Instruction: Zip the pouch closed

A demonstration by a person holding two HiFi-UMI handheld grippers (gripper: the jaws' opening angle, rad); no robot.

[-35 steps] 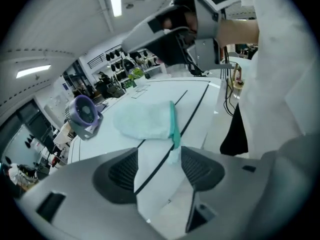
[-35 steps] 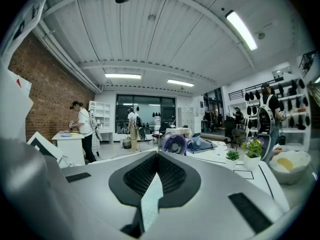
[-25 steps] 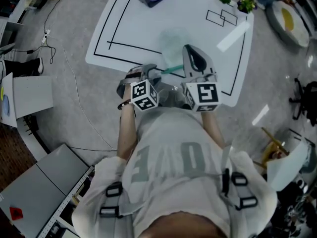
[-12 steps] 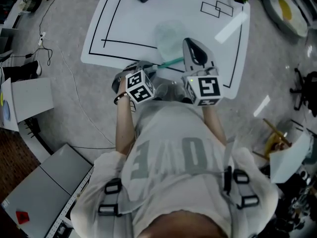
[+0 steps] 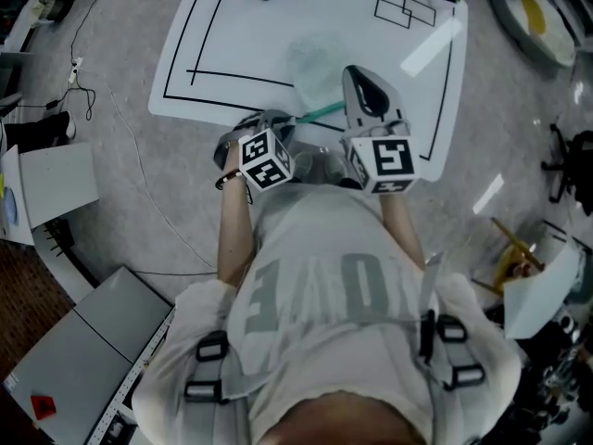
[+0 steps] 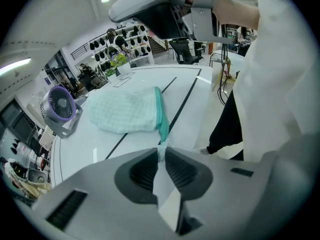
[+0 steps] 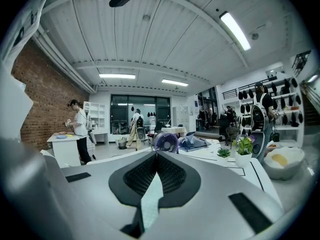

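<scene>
Left tongs (image 6: pixel 161 153) tilt steeply down, jaws having just been closing, tips pinching the zip tab (image 6: pixel 163 135); right tongs (image 7: pixel 156 156) point nearly level, jaws together, empty; both held close, side by side.

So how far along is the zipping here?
Done: nothing visibly zipped. In hand: the left tongs have just been closing on the teal zipper end of the pouch, pinched between them. The right tongs are shut, empty, off the pouch. Left: running the zip closed.
</scene>
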